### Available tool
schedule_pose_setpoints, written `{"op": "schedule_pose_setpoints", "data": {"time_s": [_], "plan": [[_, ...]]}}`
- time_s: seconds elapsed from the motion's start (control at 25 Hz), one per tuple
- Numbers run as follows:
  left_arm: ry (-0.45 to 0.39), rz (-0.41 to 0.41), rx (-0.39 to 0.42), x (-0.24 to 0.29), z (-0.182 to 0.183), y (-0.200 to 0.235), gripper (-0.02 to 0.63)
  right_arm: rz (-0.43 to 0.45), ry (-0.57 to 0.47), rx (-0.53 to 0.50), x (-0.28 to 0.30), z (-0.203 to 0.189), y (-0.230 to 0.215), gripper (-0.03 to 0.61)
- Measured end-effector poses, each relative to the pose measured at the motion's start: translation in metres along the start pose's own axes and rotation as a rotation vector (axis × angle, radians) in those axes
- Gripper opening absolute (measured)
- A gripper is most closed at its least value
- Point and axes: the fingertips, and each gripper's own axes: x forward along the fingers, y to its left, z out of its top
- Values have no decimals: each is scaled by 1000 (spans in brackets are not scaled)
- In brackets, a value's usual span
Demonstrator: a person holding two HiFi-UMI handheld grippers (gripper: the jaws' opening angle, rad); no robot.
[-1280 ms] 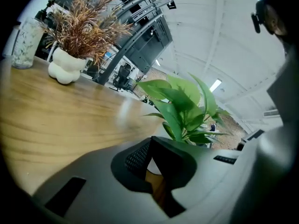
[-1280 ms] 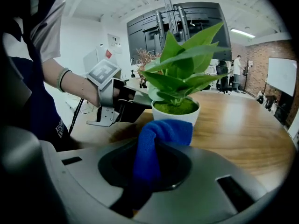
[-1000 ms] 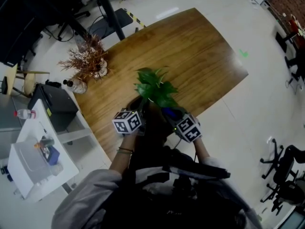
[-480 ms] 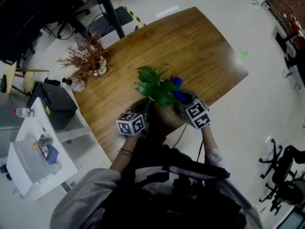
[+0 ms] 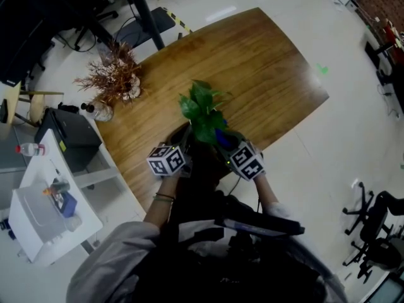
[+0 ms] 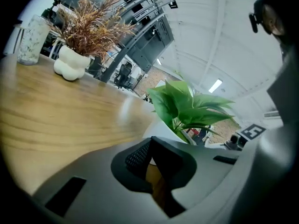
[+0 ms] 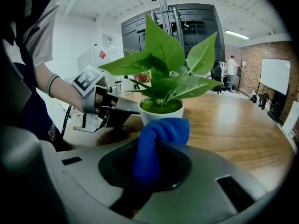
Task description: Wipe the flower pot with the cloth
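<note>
Blue cloth (image 7: 161, 129) before white flower pot (image 7: 161, 113), mid-frame.
Right gripper (image 7: 159, 148) clamps cloth; left gripper (image 6: 152, 160), nearly closed, seemingly pinches the rim.

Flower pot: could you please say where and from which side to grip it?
Probably the flower pot rim, from the left gripper side, under the leaves: foliage covers the top, and the right gripper holds the blue cloth at the opposite wall.

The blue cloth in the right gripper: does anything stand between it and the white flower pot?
Nothing visible does. In the right gripper view the cloth, clamped in the right gripper, directly faces the white wall of the flower pot. The left gripper is at the pot's other side, off that path.
</note>
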Motion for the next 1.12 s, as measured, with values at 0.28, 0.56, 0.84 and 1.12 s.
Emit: {"op": "schedule_pose_setpoints", "data": {"time_s": [0.28,0.56,0.84,1.12], "plan": [[-61,-3,-18,12,18,11,6,69,48,-31,23,-3,36,64],[-14,-19,28,5,15,1,6,-37,51,47,-4,-13,3,64],[65,-85,59,0,0,-27,7,-141,15,2,-25,2,-63,64],[53,-88,47,3,3,-26,7,-55,-1,-130,-12,32,-61,64]]}}
